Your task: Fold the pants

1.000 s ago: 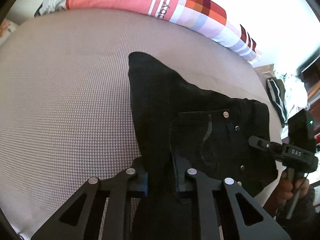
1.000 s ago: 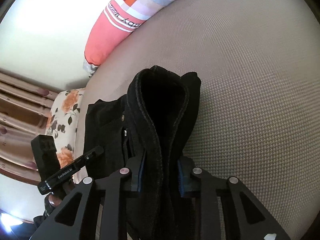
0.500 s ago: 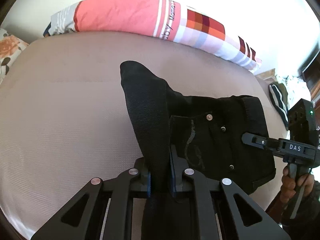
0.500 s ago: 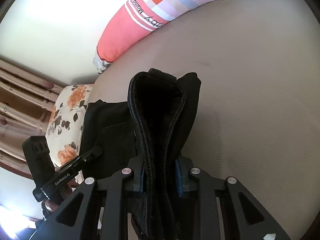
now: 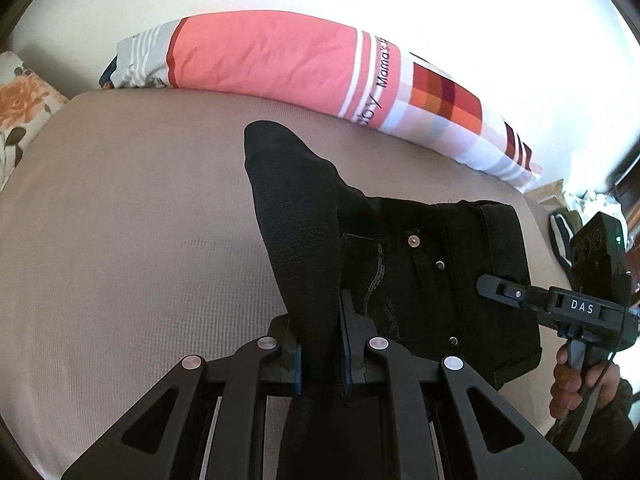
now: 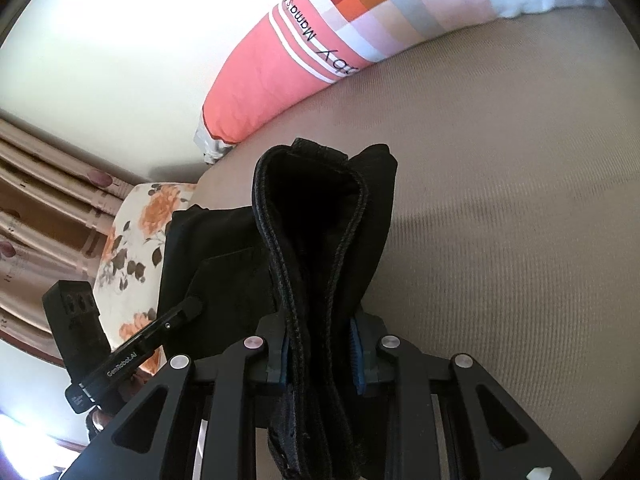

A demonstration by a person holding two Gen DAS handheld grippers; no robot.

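A: Where are the black pants (image 5: 432,280) lying?

B: They lie on a bed with a beige, finely woven cover (image 5: 132,240). The waist end rests flat on the cover, with a back pocket, metal rivets and the waistband facing up. The leg end is raised off the bed, held in two places.

A: What do the left tongs (image 5: 320,354) do?

B: They are closed on a lifted fold of the pant fabric, which stands up between the blue-padded fingers (image 5: 297,364) and rises to a rounded peak.

A: And the right tongs (image 6: 320,354)?

B: They grip a thick bundle of stitched hems, several layers pressed between the pads. The bundle stands upright and fans open at the top. In the left wrist view, the right tool appears at the far right edge, marked "DAS", with a bare hand (image 5: 580,384) on its handle. The tip of one finger reaches over the waistband side of the pants.

A: What else is around?

B: A long pink pillow (image 5: 280,64) with white stripes, printed letters and a checked end lies along the far edge of the bed against a pale wall. A floral cushion (image 6: 136,256) sits at the bed's left corner, next to striped curtains (image 6: 44,204). Some striped clothing (image 5: 560,236) lies past the bed's right side.
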